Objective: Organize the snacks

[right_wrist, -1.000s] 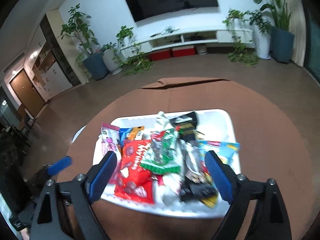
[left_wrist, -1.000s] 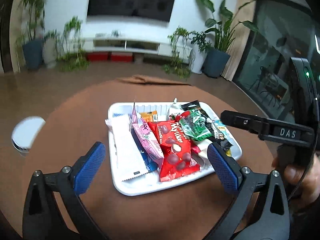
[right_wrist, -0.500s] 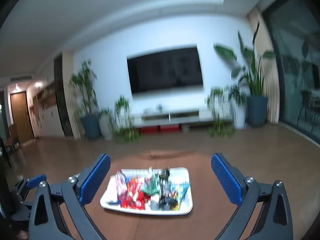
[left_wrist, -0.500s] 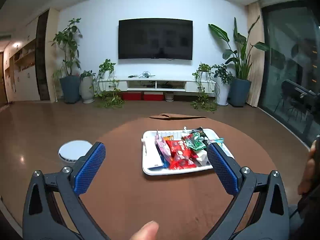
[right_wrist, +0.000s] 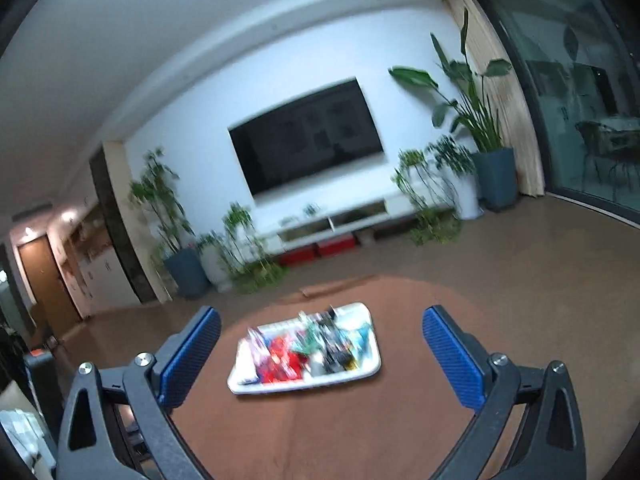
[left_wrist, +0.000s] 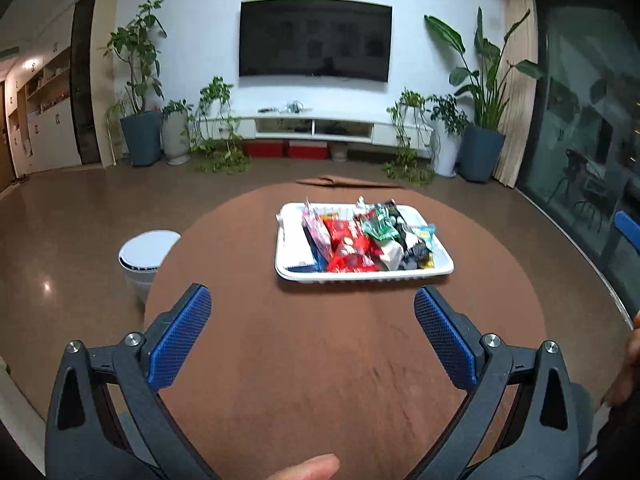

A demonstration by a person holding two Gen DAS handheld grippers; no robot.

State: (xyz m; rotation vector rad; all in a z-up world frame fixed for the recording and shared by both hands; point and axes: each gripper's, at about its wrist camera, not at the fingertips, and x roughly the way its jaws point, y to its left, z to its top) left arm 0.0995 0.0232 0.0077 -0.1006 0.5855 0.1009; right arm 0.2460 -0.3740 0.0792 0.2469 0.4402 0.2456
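Observation:
A white tray (left_wrist: pixel 438 270) full of snack packets sits on the round brown table (left_wrist: pixel 340 360). Among them are a red packet (left_wrist: pixel 350 246), a green packet (left_wrist: pixel 380 226) and a pink packet (left_wrist: pixel 316 232). My left gripper (left_wrist: pixel 312 328) is open and empty, held back from the tray over the near part of the table. My right gripper (right_wrist: pixel 320 344) is open and empty, raised and well back from the tray (right_wrist: pixel 360 376), which looks blurred in that view. A blue pad of the right gripper (left_wrist: pixel 628 228) shows at the left wrist view's right edge.
A white round bin (left_wrist: pixel 146 248) stands on the floor left of the table. A folded brown cloth (left_wrist: pixel 344 181) lies at the table's far edge. A TV wall, low cabinet and potted plants (left_wrist: pixel 476 120) are far behind. A thumb (left_wrist: pixel 308 468) shows at the bottom.
Both grippers pulled back and up from close over the tray; the tray now looks small and distant. The right gripper tilted upward. Both stayed open and empty.

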